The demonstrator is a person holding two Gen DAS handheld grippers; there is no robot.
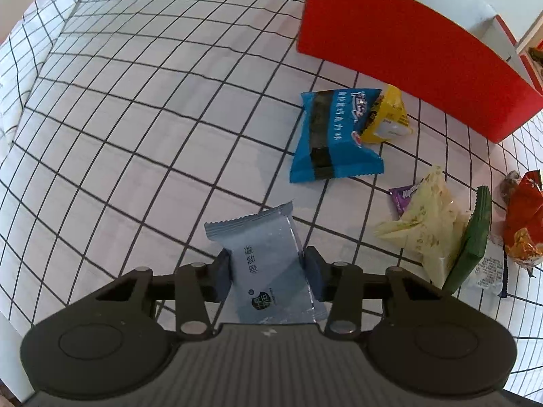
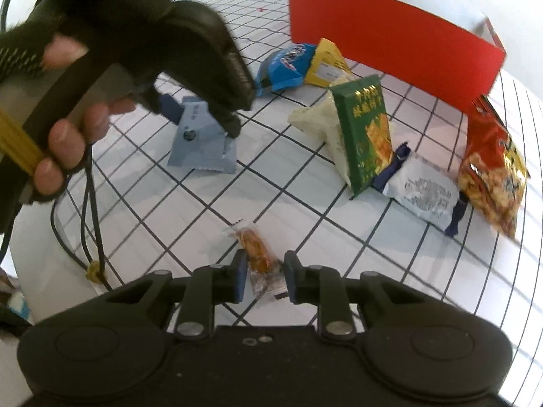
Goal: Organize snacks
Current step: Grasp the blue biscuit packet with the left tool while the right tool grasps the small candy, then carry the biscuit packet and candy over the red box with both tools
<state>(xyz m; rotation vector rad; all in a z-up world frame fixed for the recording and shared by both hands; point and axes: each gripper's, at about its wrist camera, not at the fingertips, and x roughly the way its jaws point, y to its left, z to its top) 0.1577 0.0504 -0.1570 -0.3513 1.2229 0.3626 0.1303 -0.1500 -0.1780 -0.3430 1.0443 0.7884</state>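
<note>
My left gripper is shut on a pale blue snack packet, its pads pressing both sides; the packet's lower end touches the checked cloth, as the right wrist view shows. My right gripper straddles a small clear-wrapped orange snack lying on the cloth; its jaws stand apart with gaps on both sides. A red box stands at the back right, also in the right wrist view.
Loose snacks lie before the box: a blue packet, a yellow packet, a cream bag, a green box, a silver packet, a red bag. Cables trail at the left cloth edge.
</note>
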